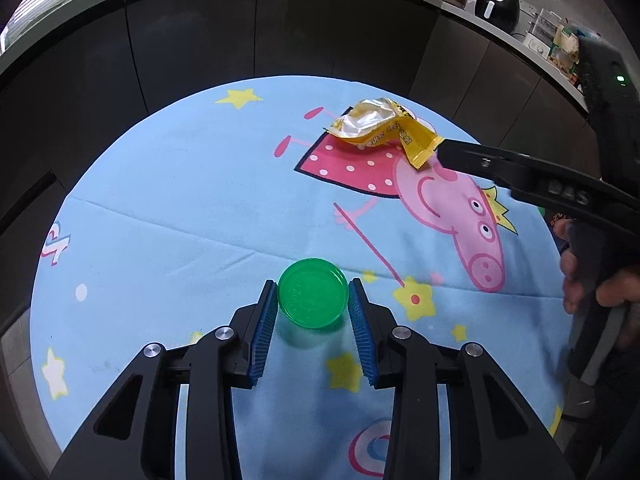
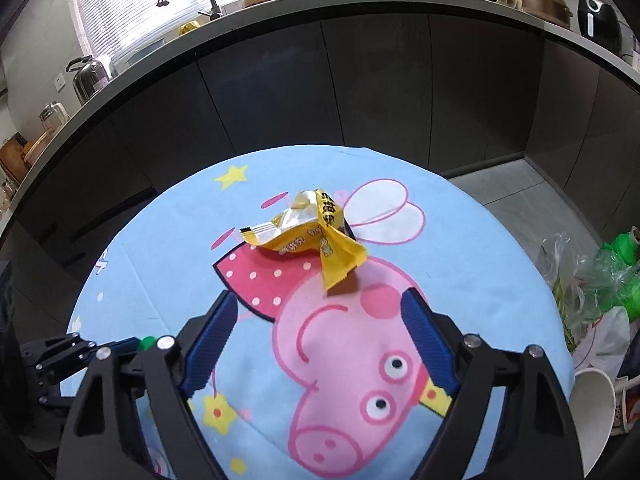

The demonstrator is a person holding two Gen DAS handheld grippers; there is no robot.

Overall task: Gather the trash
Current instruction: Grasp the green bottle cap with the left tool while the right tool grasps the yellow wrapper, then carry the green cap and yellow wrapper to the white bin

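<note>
A green plastic lid (image 1: 313, 293) lies on the round table's blue cartoon cloth (image 1: 180, 200). My left gripper (image 1: 313, 292) is shut on it, one blue pad on each side of its rim. A crumpled yellow snack wrapper (image 2: 316, 232) lies further back on the cloth; it also shows in the left wrist view (image 1: 384, 128). My right gripper (image 2: 320, 304) is open, its jaws wide apart, just short of the wrapper and empty. In the left wrist view its black finger (image 1: 480, 160) reaches the wrapper's corner.
A trash bag (image 2: 592, 280) with green bottles, plastic and a white paper cup (image 2: 596, 408) sits beside the table on the right. Dark kitchen cabinets (image 2: 360, 92) with a cluttered counter curve behind the table. Grey floor (image 2: 500, 188) shows at right.
</note>
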